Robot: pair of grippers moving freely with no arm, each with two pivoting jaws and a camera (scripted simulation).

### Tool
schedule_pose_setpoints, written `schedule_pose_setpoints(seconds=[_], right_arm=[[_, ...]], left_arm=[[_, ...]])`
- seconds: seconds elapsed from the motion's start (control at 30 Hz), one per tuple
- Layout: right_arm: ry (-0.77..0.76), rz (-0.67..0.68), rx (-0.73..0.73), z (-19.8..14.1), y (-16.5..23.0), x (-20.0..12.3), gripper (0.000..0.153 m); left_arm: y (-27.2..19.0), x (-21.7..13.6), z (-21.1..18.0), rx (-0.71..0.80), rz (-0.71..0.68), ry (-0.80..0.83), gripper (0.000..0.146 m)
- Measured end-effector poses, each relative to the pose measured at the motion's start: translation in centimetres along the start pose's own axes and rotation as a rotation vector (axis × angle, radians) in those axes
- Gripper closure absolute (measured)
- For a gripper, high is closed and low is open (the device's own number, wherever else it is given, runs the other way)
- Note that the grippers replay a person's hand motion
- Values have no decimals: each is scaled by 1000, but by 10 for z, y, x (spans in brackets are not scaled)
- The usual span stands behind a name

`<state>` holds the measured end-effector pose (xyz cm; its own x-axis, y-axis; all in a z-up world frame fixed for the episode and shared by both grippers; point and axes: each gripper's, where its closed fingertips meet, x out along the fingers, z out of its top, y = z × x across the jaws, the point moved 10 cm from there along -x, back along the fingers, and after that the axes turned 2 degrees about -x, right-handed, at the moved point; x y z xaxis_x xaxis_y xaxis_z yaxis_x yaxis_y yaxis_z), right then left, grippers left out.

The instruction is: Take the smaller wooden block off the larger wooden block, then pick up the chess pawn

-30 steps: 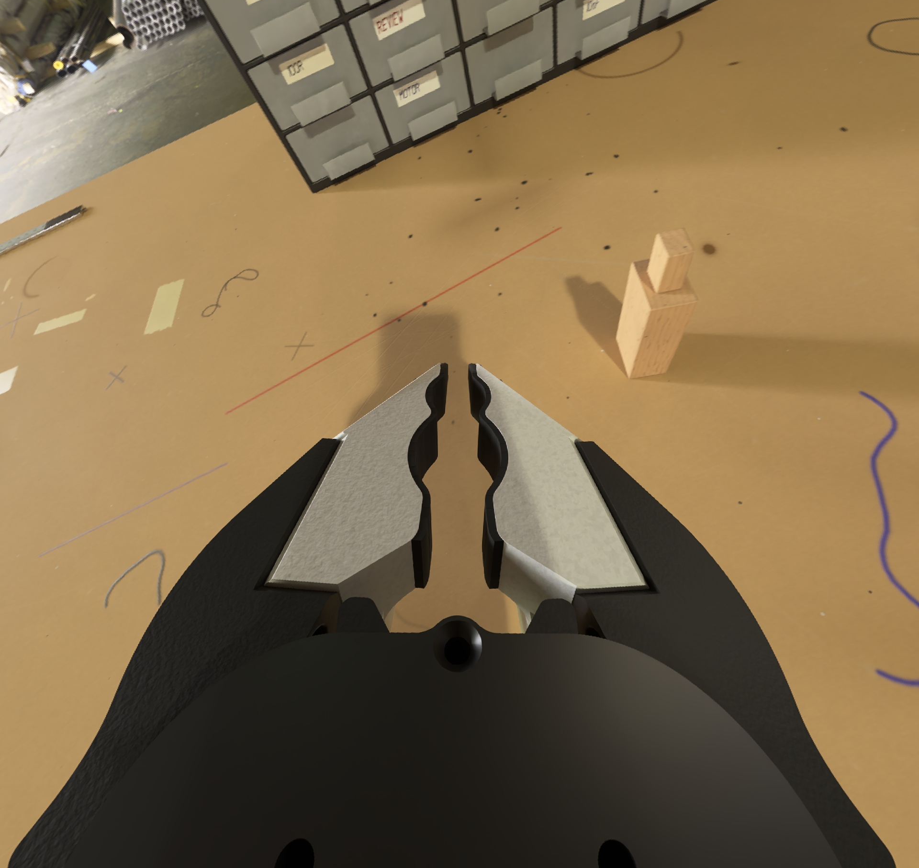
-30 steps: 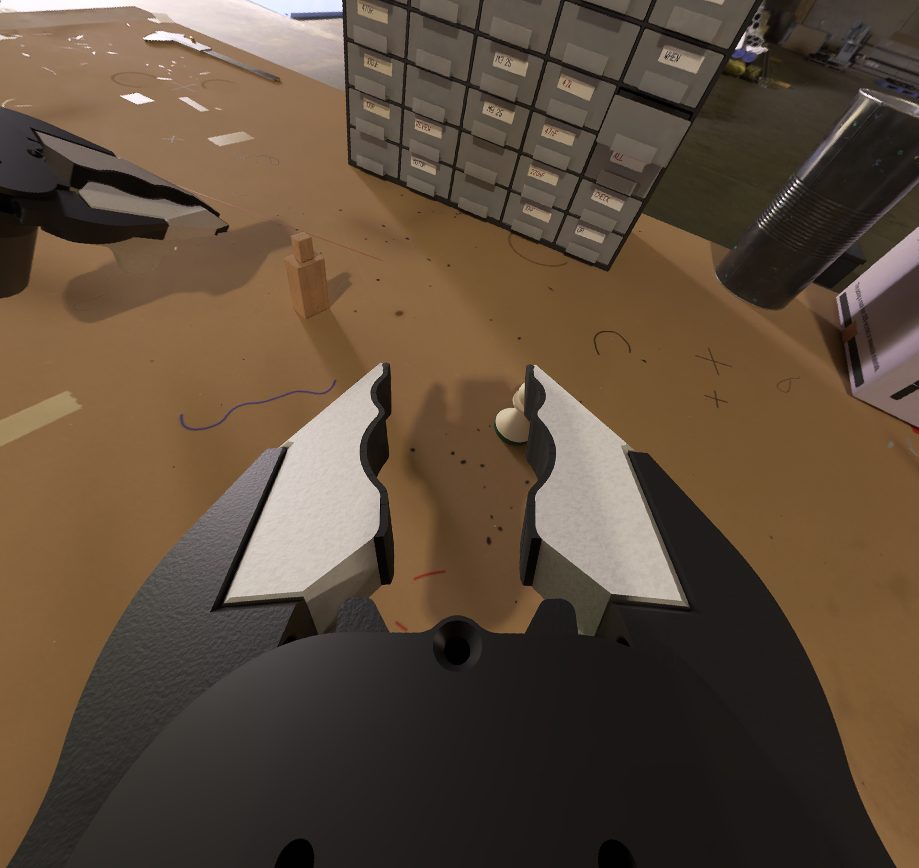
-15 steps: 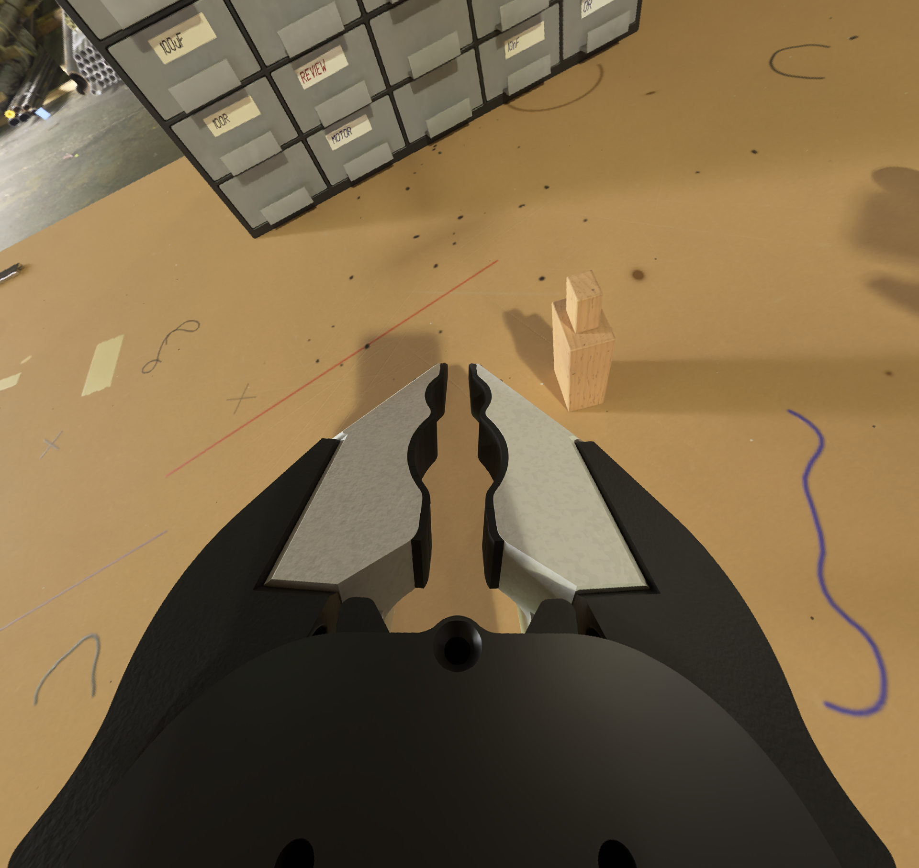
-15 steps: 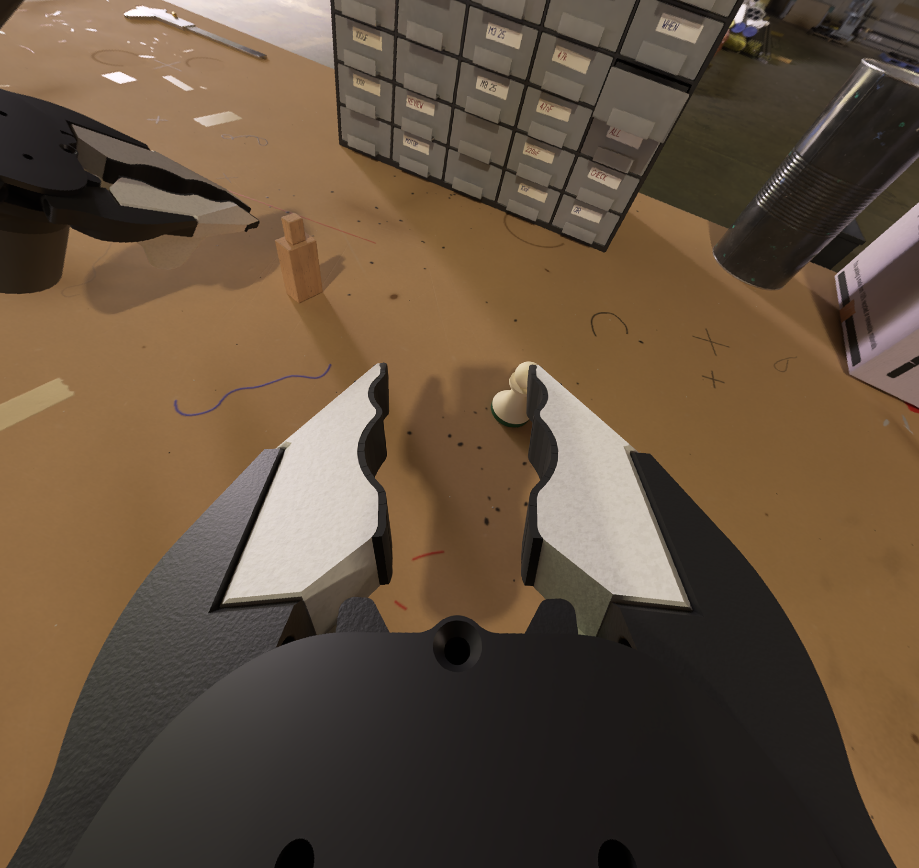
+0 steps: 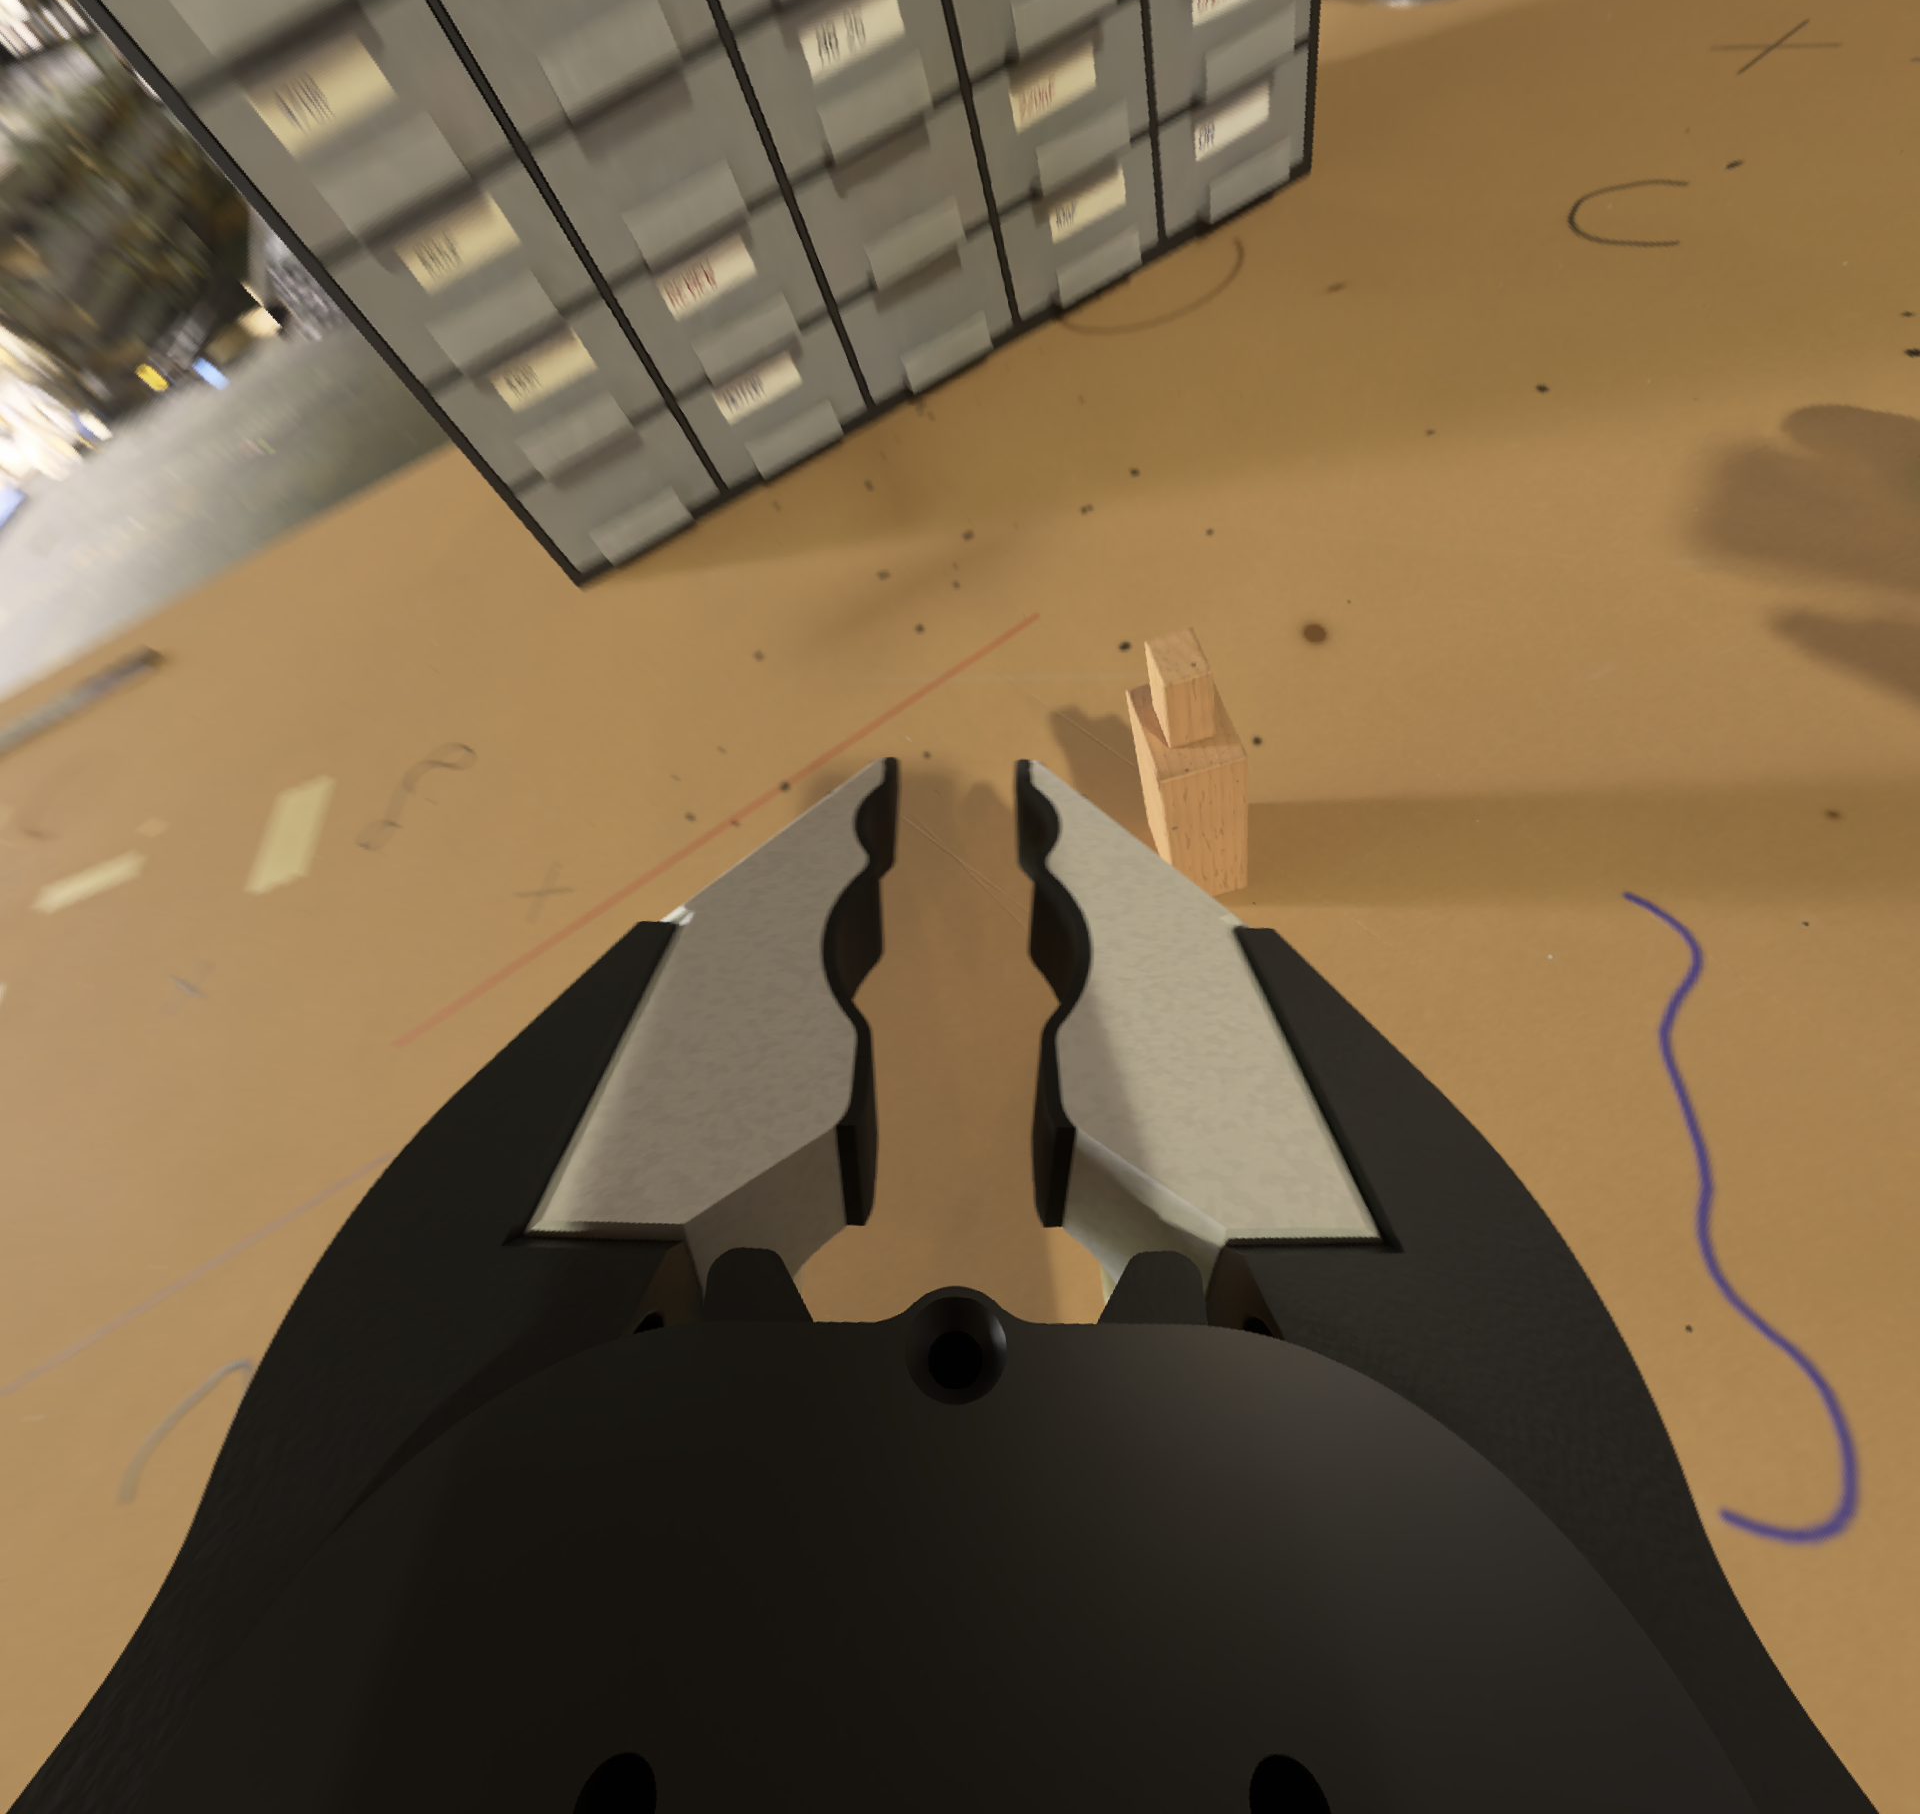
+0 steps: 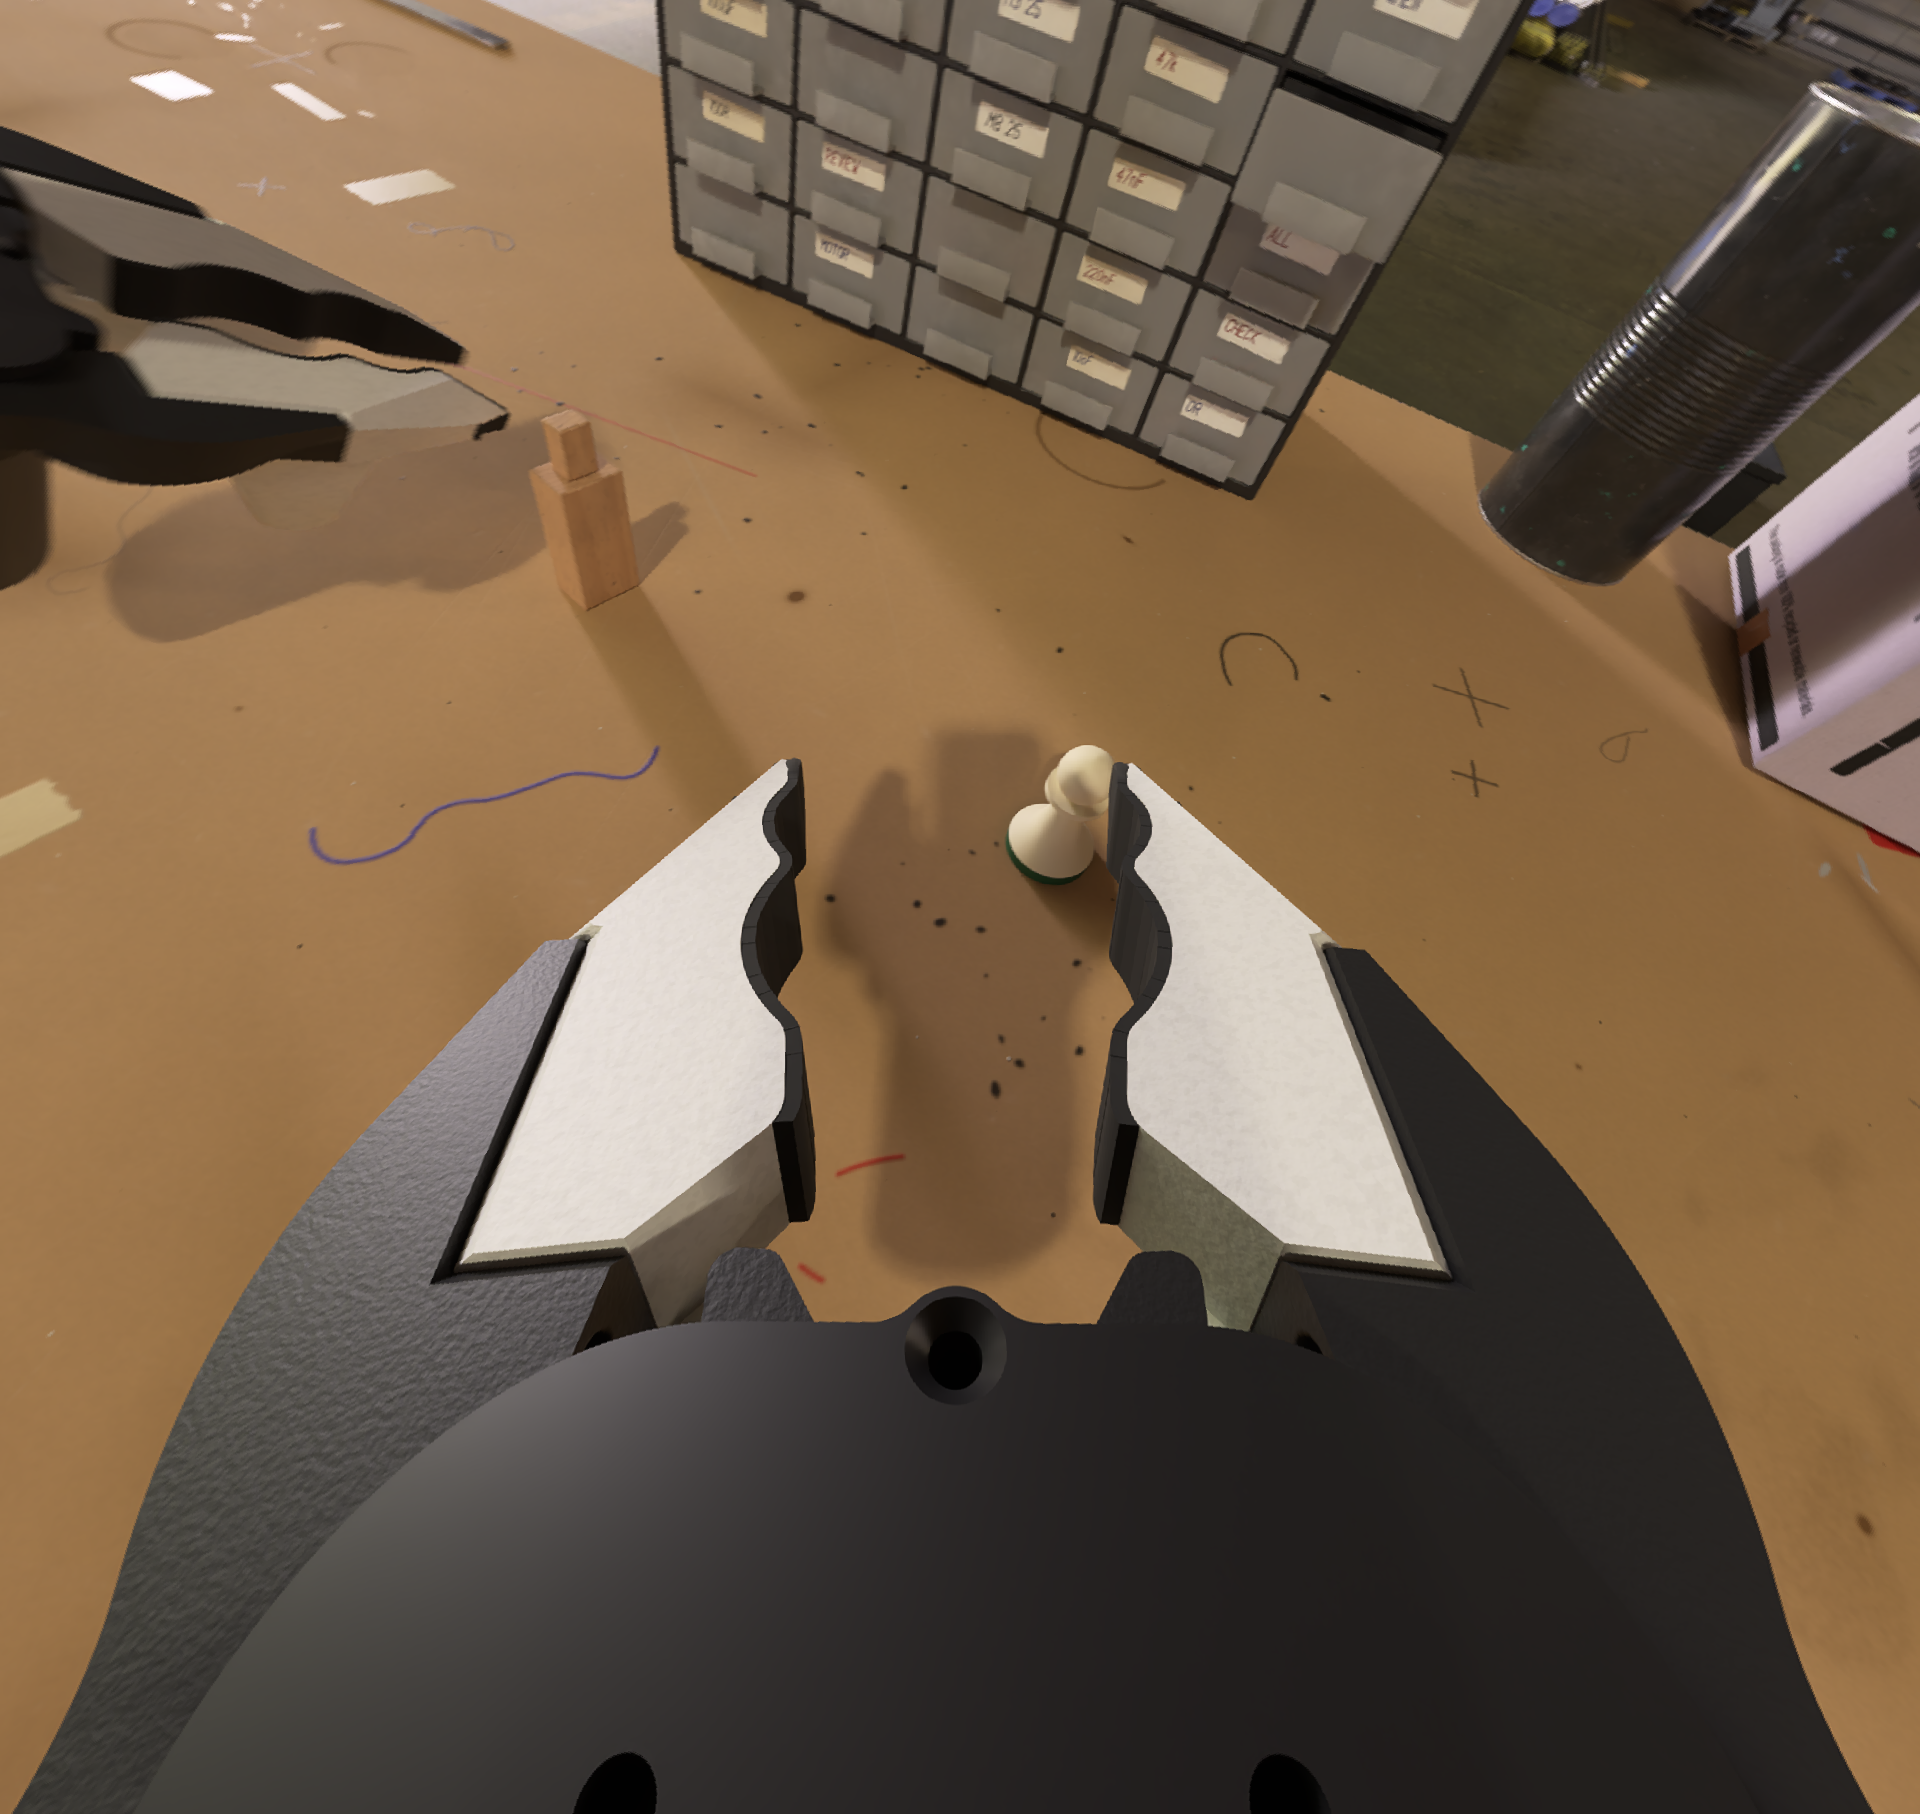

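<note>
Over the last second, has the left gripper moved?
Yes. In the right wrist view the left gripper has advanced toward the stacked smaller wooden block, its tips now nearly reaching it.

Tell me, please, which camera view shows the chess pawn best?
The right wrist view: the chess pawn stands upright on the table, just ahead of the open right gripper, beside its right fingertip. The left wrist view does not show it at all.

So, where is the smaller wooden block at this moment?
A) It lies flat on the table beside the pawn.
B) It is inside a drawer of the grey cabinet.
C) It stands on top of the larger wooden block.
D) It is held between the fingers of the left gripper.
C: the smaller wooden block sits on the larger wooden block, while the left gripper is open, empty and short of the stack.
</note>
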<state>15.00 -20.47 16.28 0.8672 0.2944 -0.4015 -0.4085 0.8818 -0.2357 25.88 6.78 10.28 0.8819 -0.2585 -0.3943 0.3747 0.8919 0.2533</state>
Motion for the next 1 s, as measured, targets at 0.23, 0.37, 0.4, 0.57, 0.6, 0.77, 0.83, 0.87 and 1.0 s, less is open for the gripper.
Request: schedule_pose_setpoints(seconds=[0.23, 0.37, 0.4, 0.57, 0.6, 0.77, 0.83, 0.87, 1.0], right_arm=[[21, -49, 71, -12, -14, 20, 88], [92, -86, 62, -22, -19, 38, 85], [103, -106, 65, -25, -20, 42, 85], [96, -156, 87, -34, -23, 56, 90], [101, -156, 91, -35, -23, 59, 90], [111, -167, 112, -40, -27, 73, 91], [109, -167, 130, -40, -29, 80, 93], [111, -167, 132, -40, -30, 83, 95], [143, -157, 116, -39, -31, 94, 99]], left_arm=[[-23, -52, 10, 25, -75, -184, 98], [-42, -53, 0, 0, -92, -212, 111], [-44, -48, -3, -10, -82, -199, 115], [-40, -21, -7, -94, -101, -123, 112], [-40, -17, -8, -101, -106, -117, 112], [-40, -3, -10, -123, -116, -92, 112], [-39, 0, -8, -112, -99, -87, 114], [-39, 1, -7, -101, -81, -82, 116], [-44, 3, -5, 3, 21, -89, 120]])
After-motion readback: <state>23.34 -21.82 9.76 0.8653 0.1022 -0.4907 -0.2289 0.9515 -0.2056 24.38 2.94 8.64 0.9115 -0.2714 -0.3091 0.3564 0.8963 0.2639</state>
